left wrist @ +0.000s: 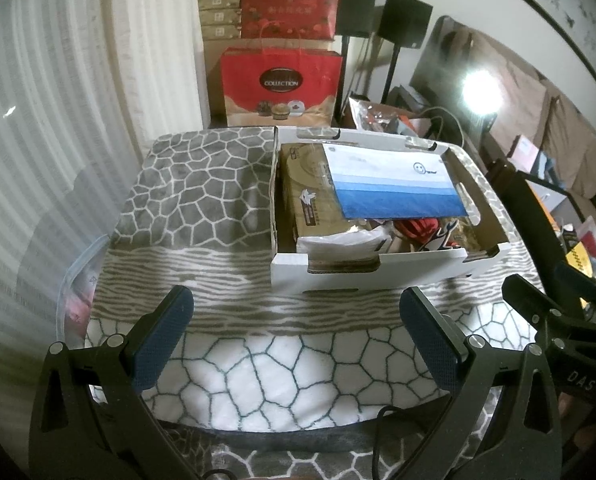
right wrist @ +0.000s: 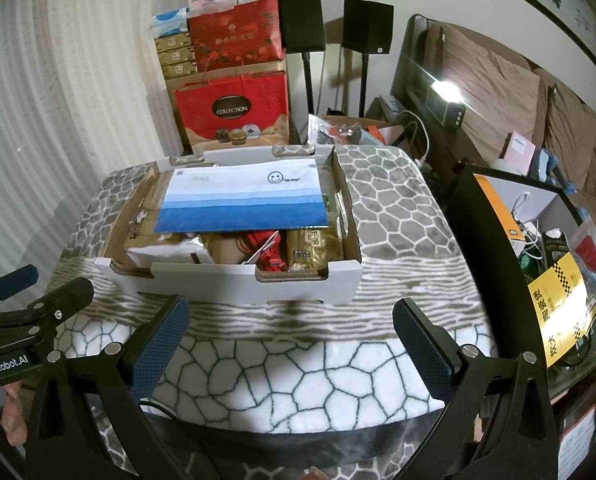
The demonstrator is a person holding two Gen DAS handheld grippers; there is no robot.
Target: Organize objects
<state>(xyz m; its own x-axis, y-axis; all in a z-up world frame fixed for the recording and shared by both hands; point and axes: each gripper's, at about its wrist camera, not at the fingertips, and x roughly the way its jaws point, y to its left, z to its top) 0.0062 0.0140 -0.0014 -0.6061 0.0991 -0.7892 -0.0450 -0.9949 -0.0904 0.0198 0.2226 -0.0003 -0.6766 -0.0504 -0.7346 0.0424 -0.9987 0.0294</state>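
Two grippers hang side by side over the near edge of a blanket-covered table (left wrist: pixel 202 184), each with its jaws spread wide and nothing between the blue pads. The left gripper (left wrist: pixel 296 334) sits over the white, dark-lined patch of the blanket, and the right gripper (right wrist: pixel 290 338) hovers over the same patch — its black frame shows at the right border of the left wrist view.

Beyond the pads, across a band of brown wavy stripes, stands a white cardboard box (right wrist: pixel 234 280), open at the top, set toward the middle of the table and reaching back almost to its far edge. Inside lie gold-wrapped packets (right wrist: pixel 311 250) along both sides, a white tissue pack (right wrist: pixel 166 254) at the near left, and a tangle of red cord (right wrist: pixel 266 246) near the middle. A flat blue-and-white pouch (right wrist: pixel 242 204) with a smiley mark lies across the top of the contents, covering the far half of the box.

Past the far edge of the table, red gift bags (right wrist: pixel 234 114) are stacked against the wall, and two black speakers (right wrist: pixel 367 26) on stands rise to their right.
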